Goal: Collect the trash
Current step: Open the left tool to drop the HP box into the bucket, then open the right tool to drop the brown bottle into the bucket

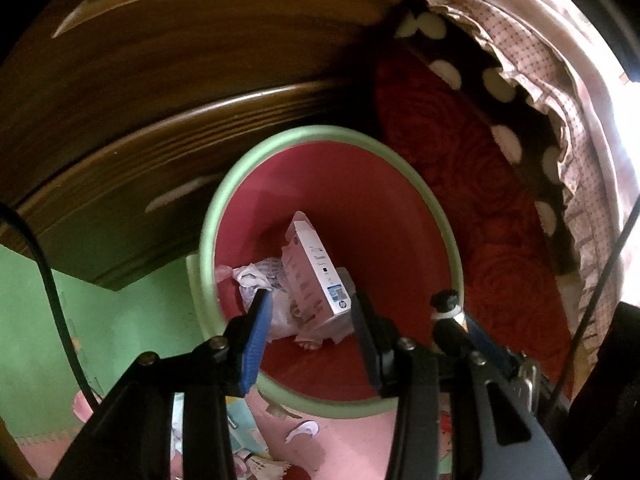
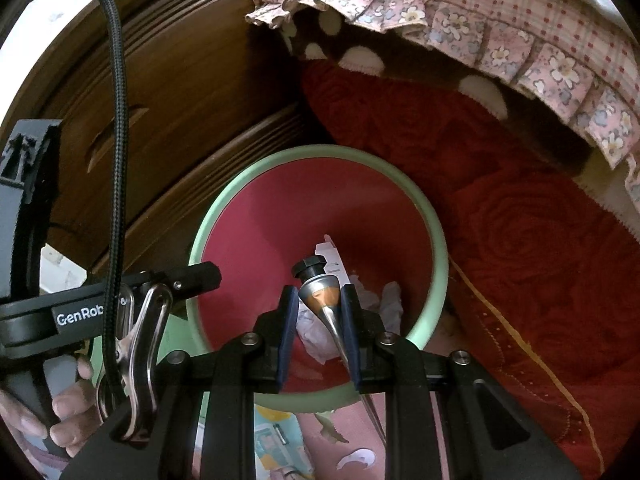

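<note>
Right gripper pinches a pointed tool above the bin. Only the left view shows the left gripper parted and empty over a white box and crumpled paper inside.

The left gripper hangs over the green-rimmed bin, jaws apart and empty; a white box lies on crumpled paper inside.

"GenRob" (cut off) on left tongs' body.
</note>
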`<state>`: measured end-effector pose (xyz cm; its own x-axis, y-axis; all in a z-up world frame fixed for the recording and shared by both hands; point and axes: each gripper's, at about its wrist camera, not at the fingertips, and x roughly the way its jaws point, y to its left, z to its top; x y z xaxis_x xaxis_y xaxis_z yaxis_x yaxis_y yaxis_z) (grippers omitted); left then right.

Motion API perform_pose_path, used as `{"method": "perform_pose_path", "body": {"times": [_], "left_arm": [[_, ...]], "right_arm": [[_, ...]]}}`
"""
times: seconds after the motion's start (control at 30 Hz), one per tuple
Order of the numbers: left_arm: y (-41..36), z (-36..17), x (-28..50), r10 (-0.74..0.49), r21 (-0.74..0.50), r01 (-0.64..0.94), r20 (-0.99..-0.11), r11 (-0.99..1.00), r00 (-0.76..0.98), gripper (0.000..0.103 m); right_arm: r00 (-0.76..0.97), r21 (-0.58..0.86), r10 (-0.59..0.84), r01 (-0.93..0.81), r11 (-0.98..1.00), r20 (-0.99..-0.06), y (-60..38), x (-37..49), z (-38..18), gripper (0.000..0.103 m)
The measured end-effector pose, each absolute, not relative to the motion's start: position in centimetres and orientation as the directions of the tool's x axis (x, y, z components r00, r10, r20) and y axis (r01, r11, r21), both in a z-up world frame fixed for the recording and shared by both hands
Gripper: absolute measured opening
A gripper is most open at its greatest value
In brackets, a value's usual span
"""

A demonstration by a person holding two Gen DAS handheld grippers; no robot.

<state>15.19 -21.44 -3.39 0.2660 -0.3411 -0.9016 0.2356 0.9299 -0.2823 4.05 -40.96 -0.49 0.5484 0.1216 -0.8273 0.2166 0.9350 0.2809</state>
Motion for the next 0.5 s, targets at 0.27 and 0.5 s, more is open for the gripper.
{"method": "perform_pose_path", "body": {"times": [0.27,0.5], "left_arm": [[-20.75,-3.06,14.89,-0.338,-0.280,0.232,-0.902,0.932,0.269,0.042],[-20.46,-2.66,14.78,-0.338,-0.279,0.231,-0.900,0.932,0.276,0.043]], "right_arm": [[0.557,0.271,0.119,0.199,0.942,-0.822,-40.75,3.99,-0.48,0.029],[0.560,0.275,0.123,0.195,0.942,-0.820,-40.64,4.33,-0.53,0.029]]}}
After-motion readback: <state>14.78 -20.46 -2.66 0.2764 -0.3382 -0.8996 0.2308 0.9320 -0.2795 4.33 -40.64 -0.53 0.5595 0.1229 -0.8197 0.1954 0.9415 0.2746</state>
